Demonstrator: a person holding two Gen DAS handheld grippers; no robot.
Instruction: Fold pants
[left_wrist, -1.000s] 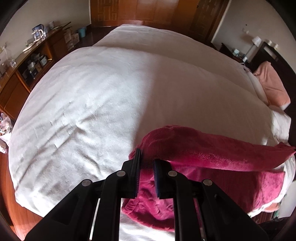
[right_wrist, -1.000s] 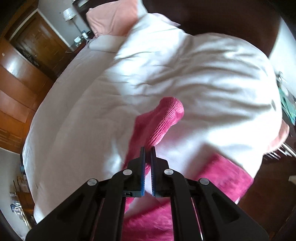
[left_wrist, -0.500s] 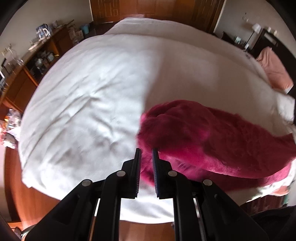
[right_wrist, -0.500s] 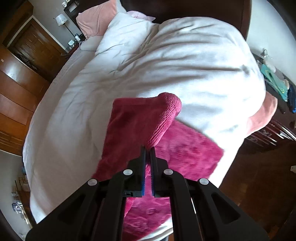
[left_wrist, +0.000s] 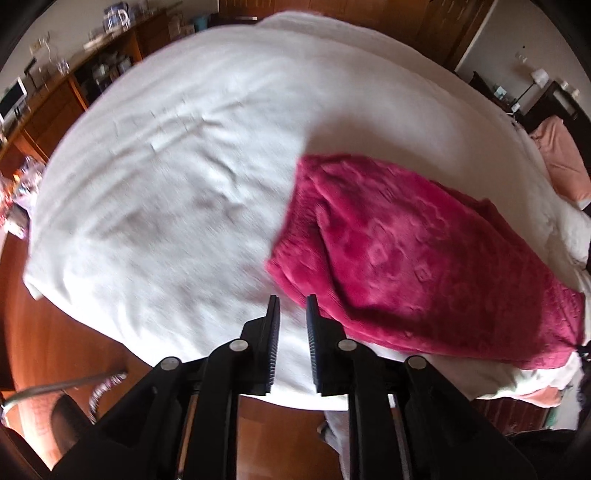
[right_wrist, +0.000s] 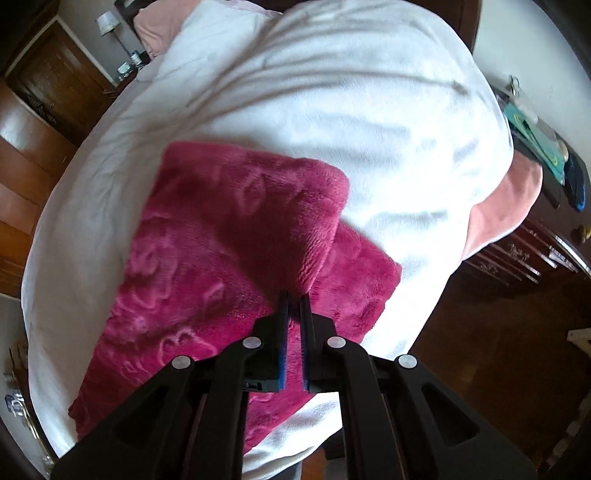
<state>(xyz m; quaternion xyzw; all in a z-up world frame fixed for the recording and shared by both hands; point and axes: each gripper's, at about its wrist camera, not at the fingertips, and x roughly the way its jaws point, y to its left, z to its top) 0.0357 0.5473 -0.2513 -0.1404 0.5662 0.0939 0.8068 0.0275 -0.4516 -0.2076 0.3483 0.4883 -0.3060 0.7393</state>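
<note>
The pants (left_wrist: 413, 258) are crimson fleece with an embossed pattern, lying folded on the white duvet (left_wrist: 177, 177) near the bed's front edge. My left gripper (left_wrist: 292, 301) is open and empty, just left of and clear of the pants' near corner. In the right wrist view my right gripper (right_wrist: 294, 297) is shut on a fold of the pants (right_wrist: 229, 236), holding that edge raised over the layer lying flat below.
A wooden sideboard (left_wrist: 55, 96) with clutter stands left of the bed. A pink pillow (left_wrist: 561, 155) lies at the head end. A pink sheet (right_wrist: 506, 206) hangs off the bed's right side above dark wooden floor (right_wrist: 498, 350). A nightstand lamp (right_wrist: 109, 20) stands far back.
My left gripper has let go of the pants, opened and drawn back toward the bed's edge. The pants have dropped flatter onto the duvet. My right gripper still holds its fold.
</note>
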